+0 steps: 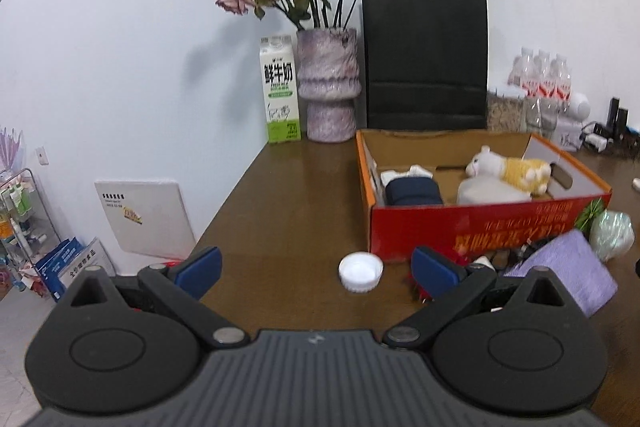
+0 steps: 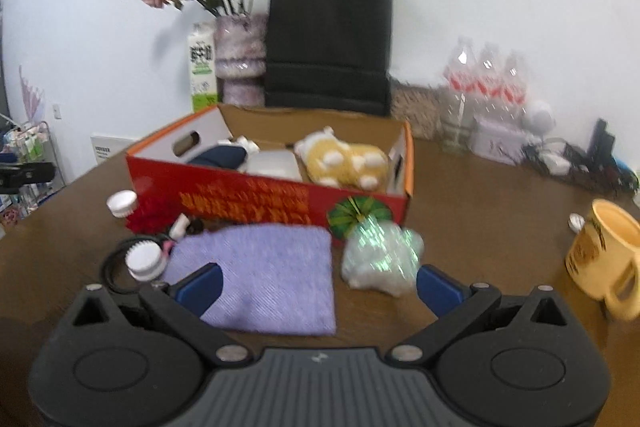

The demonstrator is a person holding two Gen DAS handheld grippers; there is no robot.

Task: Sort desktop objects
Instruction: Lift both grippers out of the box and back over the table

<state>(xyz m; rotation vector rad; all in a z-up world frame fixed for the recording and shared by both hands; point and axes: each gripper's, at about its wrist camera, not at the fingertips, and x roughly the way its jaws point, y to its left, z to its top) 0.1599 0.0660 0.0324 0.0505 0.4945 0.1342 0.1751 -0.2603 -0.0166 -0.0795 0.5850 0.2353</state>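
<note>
A red cardboard box (image 1: 480,223) (image 2: 240,199) sits on the brown table and holds a plush cat (image 1: 508,169) (image 2: 344,159), a dark blue item (image 1: 414,191) and a white item. In front of it lie a purple cloth (image 2: 272,271) (image 1: 572,267), a shiny crumpled wrapper (image 2: 380,259) (image 1: 612,235), a white cap (image 1: 360,273) (image 2: 122,203) and a small white bottle (image 2: 146,261). My left gripper (image 1: 316,271) is open and empty, with the cap between its fingers. My right gripper (image 2: 318,287) is open and empty above the cloth's near edge.
A milk carton (image 1: 280,91), a vase of dried roses (image 1: 330,87) and a black paper bag (image 1: 426,59) stand at the back. A yellow mug (image 2: 604,259) stands at the right. Water bottles (image 2: 484,79), cables and small items fill the back right. The table edge drops at the left.
</note>
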